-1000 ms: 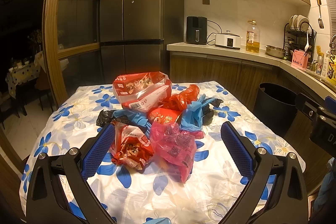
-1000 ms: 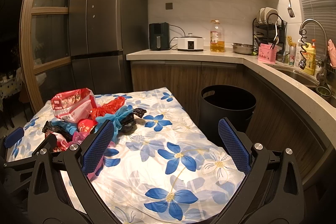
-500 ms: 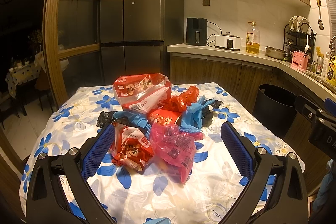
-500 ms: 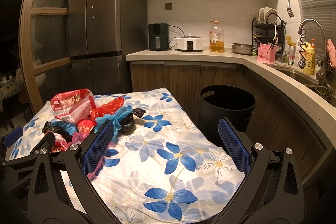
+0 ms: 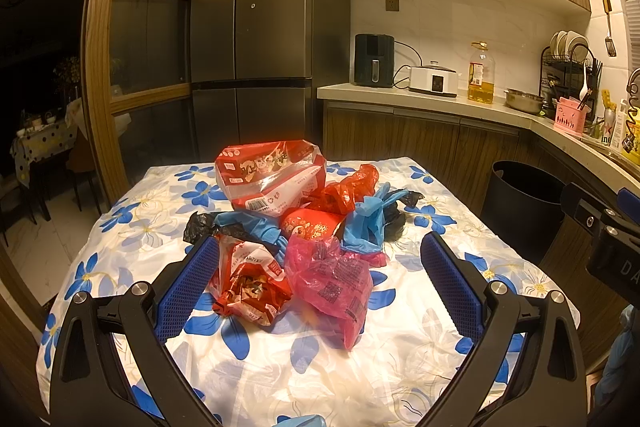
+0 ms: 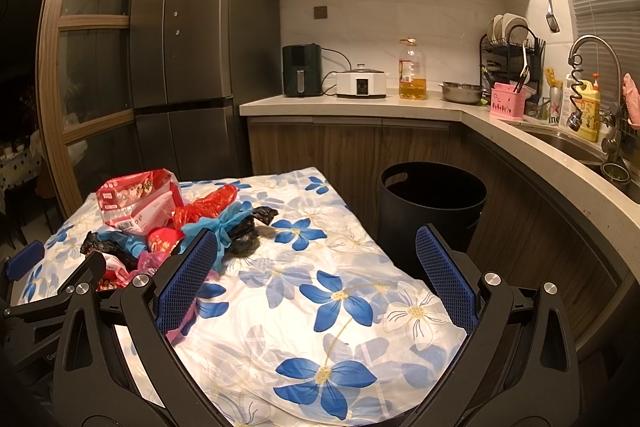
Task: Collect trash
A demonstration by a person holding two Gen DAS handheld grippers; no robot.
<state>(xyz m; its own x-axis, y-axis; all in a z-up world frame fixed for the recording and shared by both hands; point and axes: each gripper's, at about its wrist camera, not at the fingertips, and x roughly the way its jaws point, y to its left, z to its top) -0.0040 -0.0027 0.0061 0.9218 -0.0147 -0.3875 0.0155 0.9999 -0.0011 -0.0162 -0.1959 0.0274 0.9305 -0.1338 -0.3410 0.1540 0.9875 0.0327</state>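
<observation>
A heap of plastic trash lies on the flowered tablecloth [image 5: 420, 339]: a big red snack bag [image 5: 268, 175], a small red wrapper [image 5: 248, 283], a pink bag [image 5: 336, 279], blue bags [image 5: 368, 219] and black bags [image 5: 200, 227]. My left gripper [image 5: 320, 279] is open, its blue pads either side of the small red wrapper and the pink bag, near the table's front. My right gripper [image 6: 316, 279] is open over bare cloth, right of the heap [image 6: 176, 223]. A black trash bin [image 6: 432, 199] stands on the floor beyond the table's right side.
A grey fridge [image 5: 256, 27] stands behind the table. The counter [image 6: 360, 103] carries an air fryer, a cooker, an oil bottle [image 6: 412, 71] and a dish rack; a sink and tap [image 6: 592, 67] are at the right. A wooden door frame is on the left.
Both views have crept slightly closer to the table and heap; both grippers stay open and nothing on the table has moved.
</observation>
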